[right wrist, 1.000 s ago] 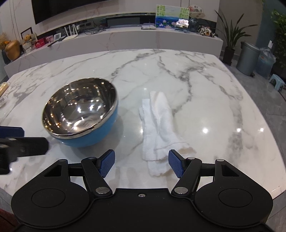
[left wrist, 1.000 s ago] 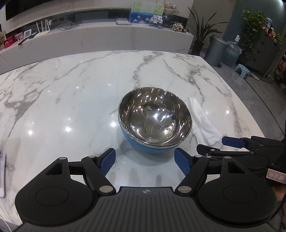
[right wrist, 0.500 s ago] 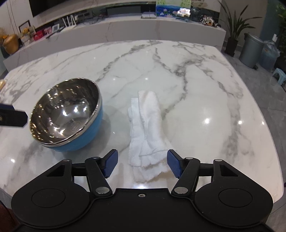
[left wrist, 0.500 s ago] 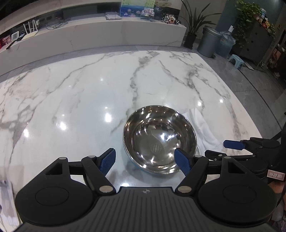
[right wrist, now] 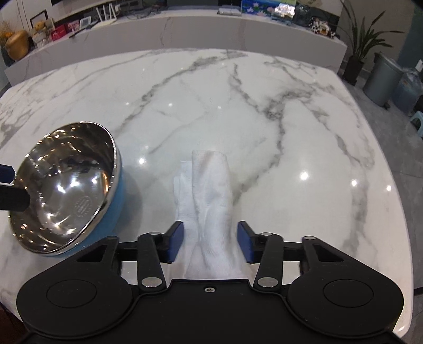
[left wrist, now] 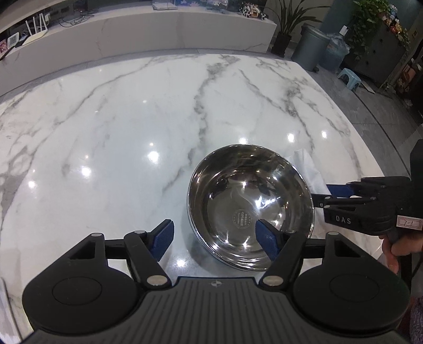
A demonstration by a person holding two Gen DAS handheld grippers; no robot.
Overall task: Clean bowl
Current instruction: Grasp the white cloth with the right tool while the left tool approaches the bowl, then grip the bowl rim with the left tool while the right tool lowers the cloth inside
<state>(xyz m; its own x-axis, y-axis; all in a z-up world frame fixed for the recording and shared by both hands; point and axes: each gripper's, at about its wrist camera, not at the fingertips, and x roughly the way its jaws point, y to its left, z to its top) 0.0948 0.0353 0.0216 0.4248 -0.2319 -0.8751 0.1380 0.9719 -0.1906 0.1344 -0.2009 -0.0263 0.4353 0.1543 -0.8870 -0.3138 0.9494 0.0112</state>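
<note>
Two wrist views, bowl-cleaning task, at the pick-up of the wiping cloth. The right gripper (right wrist: 210, 244) straddles the near end of the folded white cloth (right wrist: 207, 190); its jaws are closing with the cloth between them, and we cannot tell whether the pads press the fabric yet. The left gripper (left wrist: 212, 238) is also narrowing: 1 blue pad sits inside the steel bowl (left wrist: 249, 203), the other outside on the table side, so the near rim lies between them, not yet clamped as far as we can see. The bowl, blue on the outside, stands upright on the marble table (right wrist: 264, 111), just beside the cloth and to its left in the right wrist view.

To do this step well, we judge that the right jaws should gather all layers of the cloth before lifting, and that the left should seat squarely on the rim: polished steel may slip or tip the bowl.

The tabletop is glossy white marble with grey veins and lamp reflections. Beyond it run a long low counter (right wrist: 185, 29) with clutter, potted plants (left wrist: 288, 23) and a grey bin (left wrist: 309, 45).
</note>
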